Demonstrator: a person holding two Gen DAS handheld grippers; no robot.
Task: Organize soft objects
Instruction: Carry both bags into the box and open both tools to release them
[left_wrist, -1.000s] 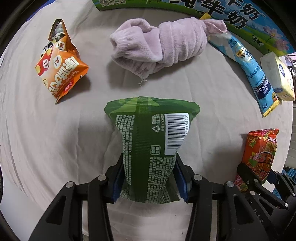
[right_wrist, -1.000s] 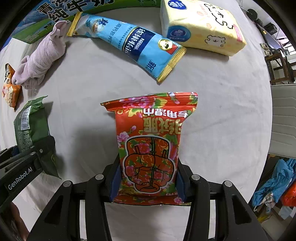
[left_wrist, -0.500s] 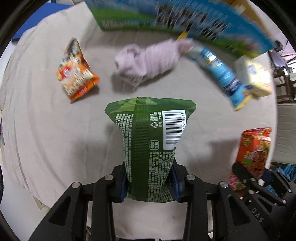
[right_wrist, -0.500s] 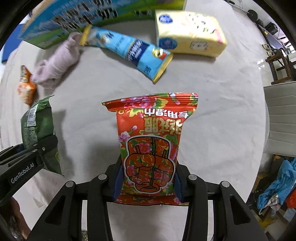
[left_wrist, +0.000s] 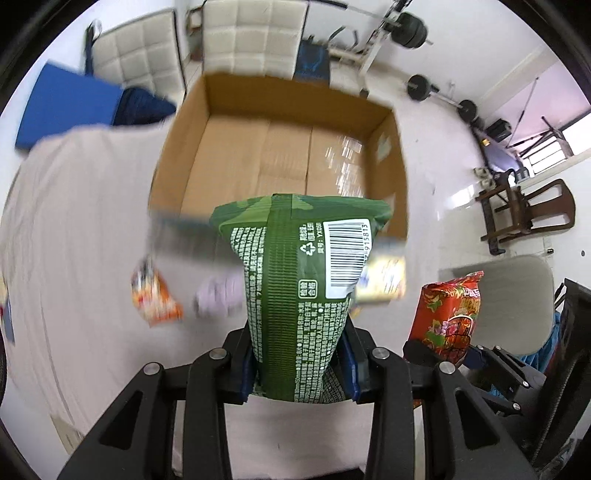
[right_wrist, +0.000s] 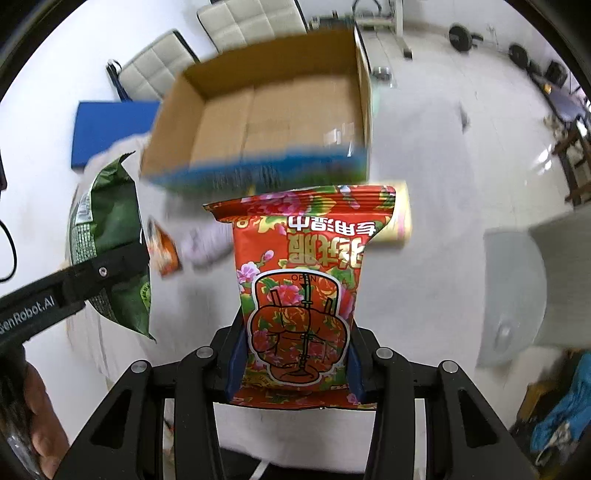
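Both grippers have swung up from the cloth-covered table since a second ago, so an open cardboard box (left_wrist: 291, 147), then only a printed edge at the top of each view, now fills the middle distance beyond the table's far edge. Much of the background is smeared by motion.

From the left in the left wrist view: a blue mat (left_wrist: 70, 107) lies on the floor beside the box, with white padded chairs (left_wrist: 255, 37) behind it. On the pale tablecloth (left_wrist: 74, 221) sit a blurred orange snack bag (left_wrist: 157, 299) and, just to its right, a lilac towel (left_wrist: 218, 299), partly hidden behind the held packet. The left gripper (left_wrist: 297, 363) is clamped on the lower part of a green packet (left_wrist: 297, 280), which stands upright between the blue pads with its barcode side to the camera. A yellow tissue pack (left_wrist: 384, 280) shows blurred just right of it. Farther right, the red floral wet-wipes pack (left_wrist: 450, 314) rises from the other gripper, and a wooden chair (left_wrist: 528, 214) stands on the white floor.

In the right wrist view, the green packet (right_wrist: 107, 243) appears at the left, pinched in the left gripper's black finger (right_wrist: 74, 288). The right gripper (right_wrist: 295, 363) is closed on the bottom of the wet-wipes pack (right_wrist: 301, 288), held upright off the table with its print upside down, in front of the box (right_wrist: 273, 110).
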